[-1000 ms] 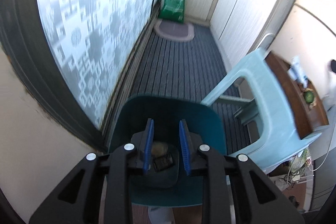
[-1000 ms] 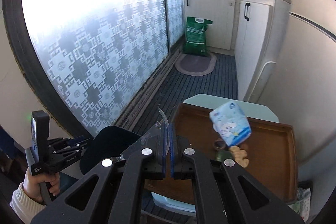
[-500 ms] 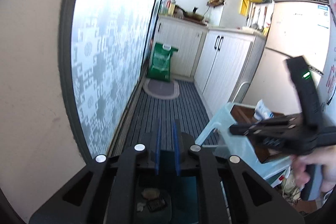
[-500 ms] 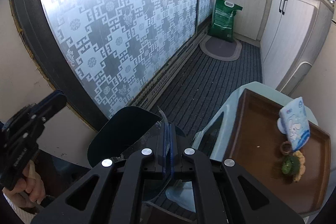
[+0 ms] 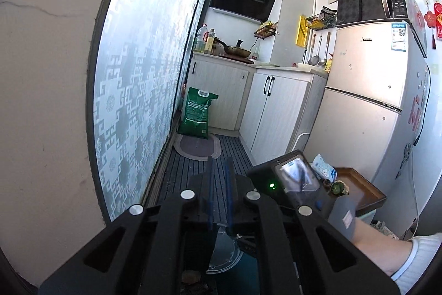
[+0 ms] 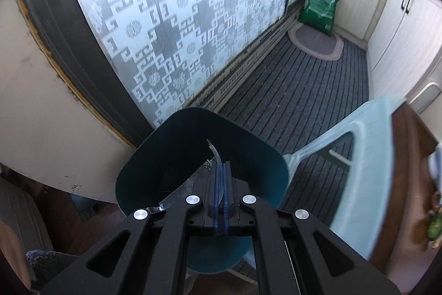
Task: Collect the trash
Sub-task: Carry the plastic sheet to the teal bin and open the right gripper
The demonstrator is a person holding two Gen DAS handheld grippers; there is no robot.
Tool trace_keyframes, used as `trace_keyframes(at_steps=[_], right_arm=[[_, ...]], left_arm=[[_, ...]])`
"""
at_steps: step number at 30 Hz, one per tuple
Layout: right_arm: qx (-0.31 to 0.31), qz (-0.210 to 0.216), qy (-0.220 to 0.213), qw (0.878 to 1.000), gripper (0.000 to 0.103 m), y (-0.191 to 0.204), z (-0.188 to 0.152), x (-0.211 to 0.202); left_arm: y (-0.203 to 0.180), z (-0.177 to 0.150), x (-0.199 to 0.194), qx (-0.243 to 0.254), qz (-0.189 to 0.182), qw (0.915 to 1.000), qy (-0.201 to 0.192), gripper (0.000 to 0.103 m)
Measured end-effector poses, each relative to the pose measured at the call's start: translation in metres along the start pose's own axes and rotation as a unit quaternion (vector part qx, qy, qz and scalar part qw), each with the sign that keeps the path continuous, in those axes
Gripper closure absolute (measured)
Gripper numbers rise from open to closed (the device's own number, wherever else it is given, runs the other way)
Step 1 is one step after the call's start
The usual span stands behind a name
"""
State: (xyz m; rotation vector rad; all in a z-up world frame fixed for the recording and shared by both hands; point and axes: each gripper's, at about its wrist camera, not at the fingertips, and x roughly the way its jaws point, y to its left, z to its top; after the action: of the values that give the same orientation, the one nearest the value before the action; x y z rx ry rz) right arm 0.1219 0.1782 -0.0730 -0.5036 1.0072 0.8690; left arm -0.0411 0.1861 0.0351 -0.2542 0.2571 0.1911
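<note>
the right gripper pinches a clear plastic lid right over the teal bin. the left gripper is a little open, empty. a crooked drop could miss the bin.

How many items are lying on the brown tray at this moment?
3 visible: a blue-white packet at the brown tray's far left end, a green round item beside it, and a small brown piece between them. The right gripper's body may hide more.
</note>
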Motion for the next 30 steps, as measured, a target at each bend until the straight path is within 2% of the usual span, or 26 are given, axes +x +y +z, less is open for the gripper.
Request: trace_keyframes(at_steps=[12, 16, 18, 20, 21, 22, 26, 29, 30], right_arm=[[0.001, 0.009, 0.076, 0.997, 0.100, 0.003, -0.019, 0.052], [-0.006, -0.005, 0.097, 0.995, 0.100, 0.004, -0.028, 0.066], [-0.006, -0.005, 0.107, 0.994, 0.094, 0.006, -0.033, 0.074], [-0.009, 0.000, 0.113, 0.994, 0.079, 0.007, -0.035, 0.076], [-0.012, 0.000, 0.115, 0.993, 0.076, 0.008, -0.035, 0.076], [-0.012, 0.003, 0.114, 0.993, 0.073, 0.009, -0.036, 0.076], [-0.010, 0.016, 0.088, 0.996, 0.073, 0.009, -0.028, 0.058], [-0.007, 0.027, 0.047, 0.998, 0.073, 0.009, -0.016, 0.034], [-0.007, 0.031, 0.028, 0.999, 0.077, 0.008, -0.012, 0.022]], left_arm=[[-0.004, 0.002, -0.014, -0.002, -0.011, 0.9993, -0.036, 0.095], [-0.004, 0.003, -0.016, -0.007, -0.013, 0.9990, -0.043, 0.095], [-0.004, 0.003, -0.017, -0.006, -0.016, 0.9988, -0.046, 0.095], [-0.005, 0.003, -0.017, -0.003, -0.015, 0.9988, -0.046, 0.095], [-0.005, 0.003, -0.016, -0.002, -0.014, 0.9989, -0.045, 0.095], [-0.005, 0.003, -0.017, -0.001, -0.013, 0.9988, -0.047, 0.095], [-0.004, 0.005, -0.020, -0.009, -0.017, 0.9983, -0.055, 0.095], [-0.006, 0.006, -0.023, -0.011, -0.014, 0.9979, -0.063, 0.092], [-0.007, 0.007, -0.025, -0.007, -0.010, 0.9976, -0.068, 0.090]])
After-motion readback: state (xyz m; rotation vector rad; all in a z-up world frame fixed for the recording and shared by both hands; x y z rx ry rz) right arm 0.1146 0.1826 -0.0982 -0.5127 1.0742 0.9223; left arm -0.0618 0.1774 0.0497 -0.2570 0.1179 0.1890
